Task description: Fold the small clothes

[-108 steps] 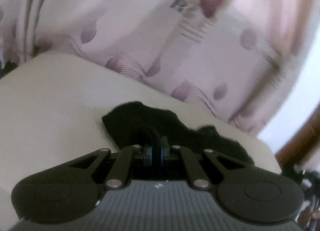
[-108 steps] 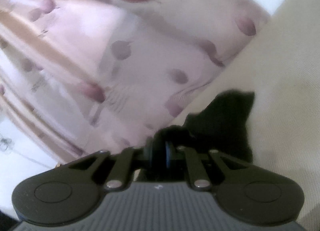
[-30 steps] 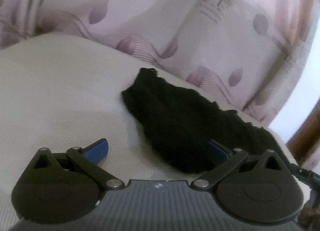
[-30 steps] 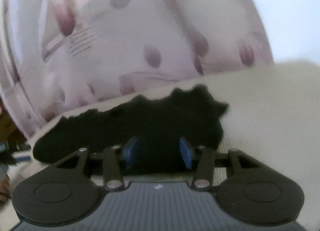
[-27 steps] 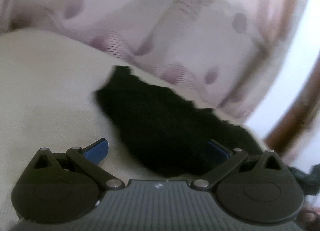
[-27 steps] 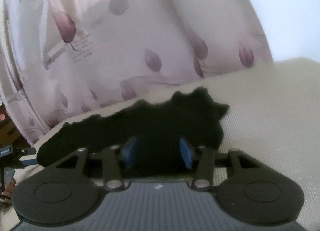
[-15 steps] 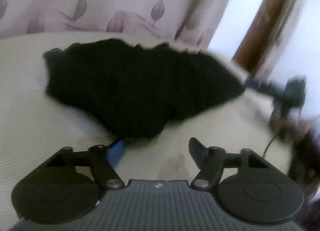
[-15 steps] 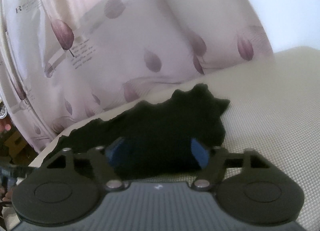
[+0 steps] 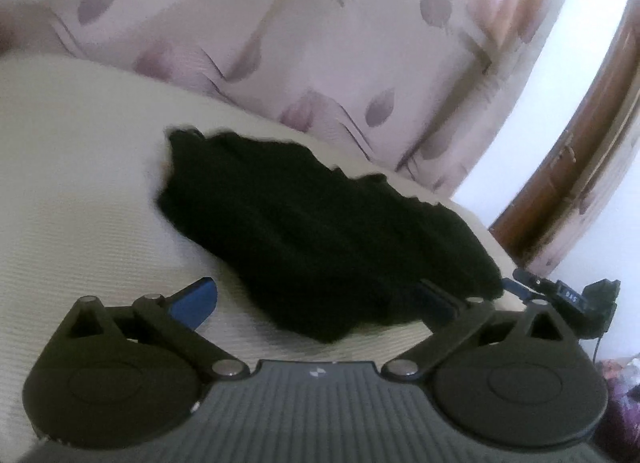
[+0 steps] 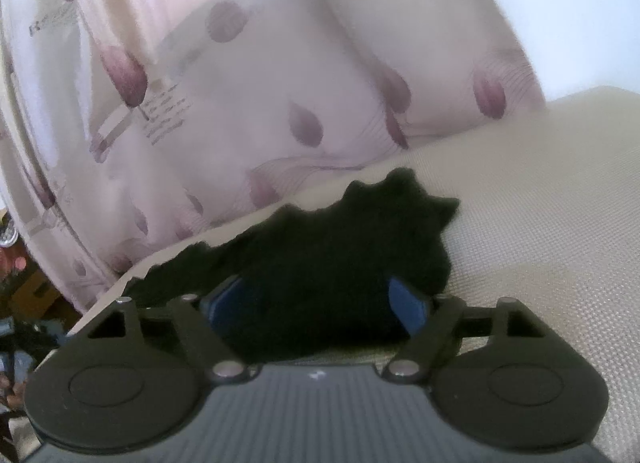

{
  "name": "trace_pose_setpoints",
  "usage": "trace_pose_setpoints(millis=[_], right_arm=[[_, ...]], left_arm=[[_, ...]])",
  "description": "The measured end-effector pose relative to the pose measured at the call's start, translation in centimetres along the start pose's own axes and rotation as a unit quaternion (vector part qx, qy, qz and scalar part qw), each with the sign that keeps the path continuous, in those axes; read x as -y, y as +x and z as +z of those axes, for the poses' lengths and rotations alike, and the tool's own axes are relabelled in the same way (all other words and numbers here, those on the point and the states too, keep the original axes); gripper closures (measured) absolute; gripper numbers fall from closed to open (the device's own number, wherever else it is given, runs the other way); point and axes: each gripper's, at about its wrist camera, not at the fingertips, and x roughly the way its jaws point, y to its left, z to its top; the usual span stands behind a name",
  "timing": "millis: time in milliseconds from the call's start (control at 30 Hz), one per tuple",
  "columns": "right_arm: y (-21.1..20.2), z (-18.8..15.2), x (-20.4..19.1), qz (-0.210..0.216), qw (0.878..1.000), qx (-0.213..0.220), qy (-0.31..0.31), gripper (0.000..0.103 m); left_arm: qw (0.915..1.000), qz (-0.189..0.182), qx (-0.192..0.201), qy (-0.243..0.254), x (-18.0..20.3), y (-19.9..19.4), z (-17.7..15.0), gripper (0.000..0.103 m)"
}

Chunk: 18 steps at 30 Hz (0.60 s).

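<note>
A small black garment lies bunched on a cream textured surface. My left gripper is open wide, its blue pads standing either side of the garment's near edge, holding nothing. In the right wrist view the same black garment lies just ahead. My right gripper is open, its blue pads straddling the garment's near end without closing on it.
A pale pink curtain with purple leaf prints hangs right behind the surface and shows in the right wrist view too. A brown wooden door frame stands at the right. The other gripper shows at the surface's right edge.
Both grippers let go of the black garment and opened. In the last half second the left gripper swung back to face the curtain and opened wider; the right barely moved.
</note>
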Motion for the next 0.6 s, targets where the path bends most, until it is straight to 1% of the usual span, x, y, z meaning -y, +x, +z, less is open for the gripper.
trace_pose_setpoints(millis=[33,67,100,167,233,333,400,433,467,500,533,600], right_arm=[[-0.3,0.0,0.1,-0.003,1.000,0.004,0.007,0.023],[-0.6,0.0,0.4,-0.010,1.000,0.009,0.017,0.022],[-1.0,0.0,0.7,-0.019,0.999,0.012,0.029,0.021],[-1.4,0.2,1.3,-0.042,0.998,-0.001,0.042,0.020],[-1.5,0.5,1.8,-0.058,0.998,-0.015,0.035,0.020],[-0.6,1.3,2.1,-0.081,0.996,-0.041,0.005,0.020],[0.8,1.8,2.4,-0.069,0.995,-0.070,-0.004,0.020],[1.6,2.0,2.6,-0.064,0.994,-0.086,-0.003,0.020],[2.1,2.2,2.7,-0.058,0.994,-0.093,-0.003,0.027],[2.6,2.3,2.7,-0.042,0.994,-0.101,-0.007,0.061],[3.2,2.5,2.7,-0.030,0.993,-0.116,-0.004,0.081],[3.3,2.7,2.4,-0.025,0.992,-0.127,-0.005,0.086]], left_arm=[[1.0000,-0.007,-0.006,0.000,0.3,0.7,-0.2,0.020],[0.9999,-0.008,-0.010,0.007,0.9,1.3,-0.5,0.035],[0.9996,0.005,-0.017,0.021,1.6,1.8,-0.8,0.042],[0.9975,0.036,-0.029,0.054,2.6,2.7,-1.3,0.067],[0.9957,0.055,-0.035,0.066,2.5,2.8,-1.2,0.073],[0.9919,0.076,-0.046,0.090,1.7,2.4,-0.6,0.075],[0.9894,0.094,-0.052,0.098,0.9,2.2,0.0,0.075],[0.9891,0.096,-0.055,0.096,0.5,2.1,0.3,0.075],[0.9885,0.100,-0.056,0.098,0.4,2.0,0.5,0.075],[0.9872,0.107,-0.058,0.103,0.3,2.0,0.8,0.075],[0.9862,0.110,-0.062,0.107,0.3,2.0,1.0,0.075],[0.9838,0.116,-0.066,0.119,0.5,1.6,1.4,0.075]])
